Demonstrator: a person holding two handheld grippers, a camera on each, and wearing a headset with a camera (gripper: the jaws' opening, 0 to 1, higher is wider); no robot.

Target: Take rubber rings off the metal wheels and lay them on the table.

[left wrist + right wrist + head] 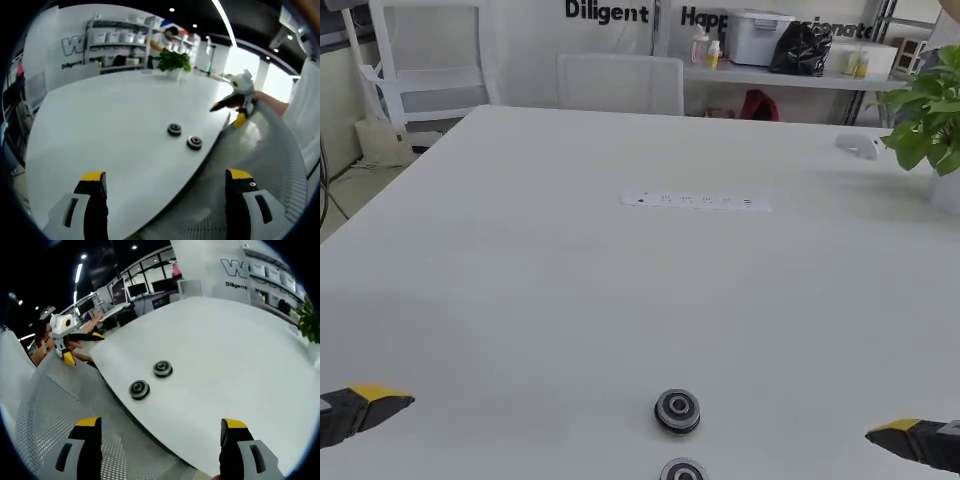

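White table (520, 280), ring pull not begun — both grippers empty.
Potted plant (930, 120) sits far beyond and right of the far wheel (677, 411); power strip (695, 200) lies well beyond that wheel, up the table. Left gripper (165, 175) is well left of the far wheel and right gripper (160, 422) well right of it, each with jaws spread wide and nothing between them. Near wheel (683, 470) lies just this side of the far wheel, apart from it. Rubber rings (659, 411) look to be the dark outer bands, both on their wheels. Judgement: pin the far wheel's hub with one gripper, pinch the band's edge with the other, and peel rather than tug — a loose wheel may roll. Near wheel is cut off at the head view's bottom edge; the ring-to-metal seam is too small to make out.
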